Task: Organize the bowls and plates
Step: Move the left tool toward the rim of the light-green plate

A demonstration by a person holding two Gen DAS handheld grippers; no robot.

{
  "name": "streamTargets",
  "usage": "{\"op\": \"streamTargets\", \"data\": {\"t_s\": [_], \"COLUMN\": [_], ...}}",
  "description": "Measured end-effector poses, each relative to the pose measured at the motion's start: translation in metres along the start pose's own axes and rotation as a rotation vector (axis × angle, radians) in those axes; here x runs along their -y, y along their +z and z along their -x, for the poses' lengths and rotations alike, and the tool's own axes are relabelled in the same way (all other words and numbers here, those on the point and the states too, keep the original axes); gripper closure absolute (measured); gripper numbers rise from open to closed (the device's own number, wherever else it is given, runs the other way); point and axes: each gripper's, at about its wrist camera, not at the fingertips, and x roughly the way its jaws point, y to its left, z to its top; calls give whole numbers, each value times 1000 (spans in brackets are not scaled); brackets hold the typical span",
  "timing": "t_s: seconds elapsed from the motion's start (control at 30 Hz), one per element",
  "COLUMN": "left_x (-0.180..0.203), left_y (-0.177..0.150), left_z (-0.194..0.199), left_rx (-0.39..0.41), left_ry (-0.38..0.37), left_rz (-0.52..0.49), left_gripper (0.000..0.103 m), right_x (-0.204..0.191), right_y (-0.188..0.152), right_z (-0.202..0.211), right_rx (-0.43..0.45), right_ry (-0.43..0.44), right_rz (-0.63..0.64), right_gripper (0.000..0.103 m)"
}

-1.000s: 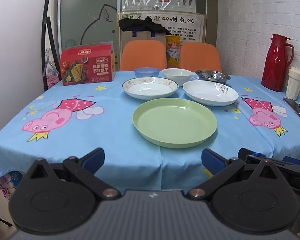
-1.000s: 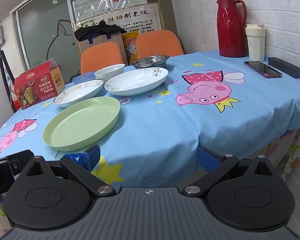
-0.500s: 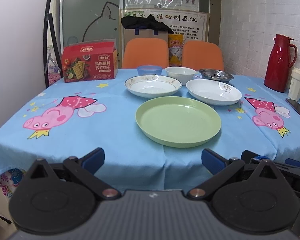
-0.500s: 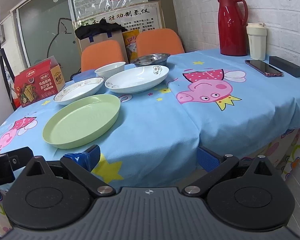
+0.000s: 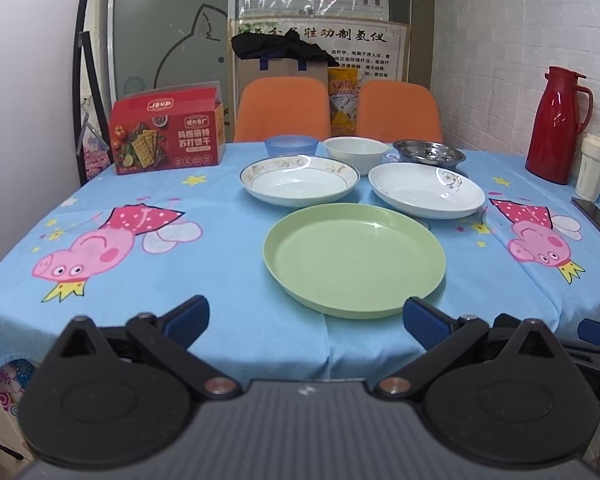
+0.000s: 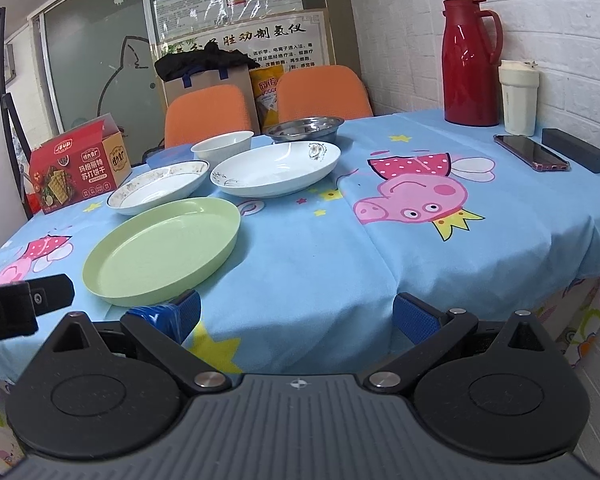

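Left gripper (image 5: pixel 305 316) and right gripper (image 6: pixel 296 314) are hanging at the near table edge, jaws spread wide, gripping nothing, likely lining up a first pick. Green plate (image 5: pixel 354 258) is lying nearest, matte, shallow-rimmed; two glossy white plates (image 5: pixel 299 180) (image 5: pixel 426 191) are sitting behind it, bowls (image 5: pixel 355 150) clustering farther back on the cartoon cloth (image 5: pixel 180 248).

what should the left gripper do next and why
Probably ease the open left gripper forward to the near rim of the green plate. That plate lies closest, straight ahead, with nothing on it; both grippers are empty and short of the dishes, so no stacking has begun.
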Motion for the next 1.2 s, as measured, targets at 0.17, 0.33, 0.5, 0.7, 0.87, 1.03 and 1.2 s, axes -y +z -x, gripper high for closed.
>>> {"op": "streamTargets", "data": {"t_s": [0.17,0.33,0.5,0.7,0.87,1.03,1.2], "left_x": [-19,-38,-45,-45,-40,-33,-36], "left_y": [19,48,65,71,69,67,67], "left_z": [-39,-83,-133,-168,-172,-171,-171], "left_rx": [-102,-182,-279,-337,-354,-342,-350], "left_ry": [-31,-48,-61,-83,-118,-114,-129], "left_rz": [35,70,71,4,-33,-58,-68], "left_gripper": [1,1,1,1,1,0,1], "right_x": [-1,-17,-35,-58,-55,-57,-65], "right_y": [8,31,46,54,51,54,58], "right_z": [-26,-66,-107,-131,-132,-134,-136], "right_rx": [-51,-114,-170,-191,-162,-174,-211], "right_ry": [27,90,118,138,182,179,181], "right_rz": [13,49,115,235,249,260,269], "right_gripper": [13,13,13,12,12,12,13]}}
